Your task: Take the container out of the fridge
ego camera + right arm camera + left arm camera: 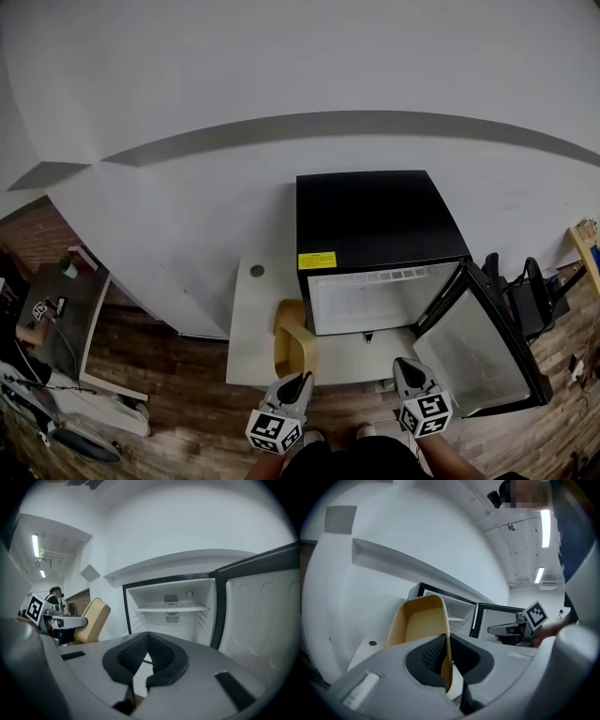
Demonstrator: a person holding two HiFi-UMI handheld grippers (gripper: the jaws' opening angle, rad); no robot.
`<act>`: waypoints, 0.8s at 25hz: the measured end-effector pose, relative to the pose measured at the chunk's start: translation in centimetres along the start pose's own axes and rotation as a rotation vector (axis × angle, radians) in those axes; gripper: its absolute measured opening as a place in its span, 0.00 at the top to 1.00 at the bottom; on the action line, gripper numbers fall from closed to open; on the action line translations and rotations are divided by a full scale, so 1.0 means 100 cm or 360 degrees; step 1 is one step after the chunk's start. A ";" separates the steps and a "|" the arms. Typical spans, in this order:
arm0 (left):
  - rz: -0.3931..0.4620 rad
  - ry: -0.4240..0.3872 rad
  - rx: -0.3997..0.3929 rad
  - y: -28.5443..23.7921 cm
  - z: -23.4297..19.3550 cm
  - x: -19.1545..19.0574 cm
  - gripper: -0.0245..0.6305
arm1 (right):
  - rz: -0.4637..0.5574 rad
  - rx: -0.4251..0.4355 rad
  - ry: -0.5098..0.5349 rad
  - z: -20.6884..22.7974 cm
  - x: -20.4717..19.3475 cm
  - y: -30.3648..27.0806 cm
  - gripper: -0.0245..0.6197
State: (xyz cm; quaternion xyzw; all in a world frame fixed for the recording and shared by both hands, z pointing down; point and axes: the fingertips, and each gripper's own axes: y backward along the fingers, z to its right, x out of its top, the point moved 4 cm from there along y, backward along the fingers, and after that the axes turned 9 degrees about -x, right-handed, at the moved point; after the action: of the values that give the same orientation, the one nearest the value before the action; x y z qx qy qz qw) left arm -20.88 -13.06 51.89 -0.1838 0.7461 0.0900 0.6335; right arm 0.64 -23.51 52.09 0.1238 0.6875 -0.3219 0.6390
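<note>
The left gripper [446, 654] is clenched on the container [417, 620], its pads pinching one side wall just below the rim. The container is tan and open-topped and is held tilted, its hollow facing the left gripper view. In the head view the left gripper [302, 380] meets the near edge of the container [291, 339], which is out of the fridge [375, 220], over the white table [246, 328] just left of the fridge's open front; whether its base touches the table is hard to tell from this angle.

The right gripper [147, 638] is closed on nothing, its pads meeting at the tips. It points into the fridge opening, and in the head view the right gripper [405, 366] sits beside the left one, well apart from the container.

The fridge is black outside and white inside; its door [480, 352] stands swung open to the right. A wire shelf [171, 607] crosses the upper inside. A small round disc [257, 271] lies on the table's far part. The floor [178, 375] below is wood-patterned.
</note>
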 end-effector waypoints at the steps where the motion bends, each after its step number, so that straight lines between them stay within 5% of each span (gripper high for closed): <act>1: 0.0020 0.0005 0.0040 0.006 -0.004 0.002 0.92 | 0.0007 0.0011 0.0003 -0.003 0.002 -0.002 0.97; 10: 0.0114 0.0059 0.0354 0.042 -0.051 0.013 0.92 | 0.0056 0.0048 0.0047 -0.015 0.019 -0.021 0.97; 20: 0.0111 0.0089 0.0425 0.036 -0.072 0.009 0.92 | 0.0028 -0.0015 0.0124 -0.007 0.024 -0.028 0.97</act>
State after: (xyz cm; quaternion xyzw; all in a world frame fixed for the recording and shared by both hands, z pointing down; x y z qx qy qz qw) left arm -28.93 -12.51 51.94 -0.0744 0.7748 0.0067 0.6278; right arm -1.93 -25.78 50.59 0.1394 0.7124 -0.3080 0.6150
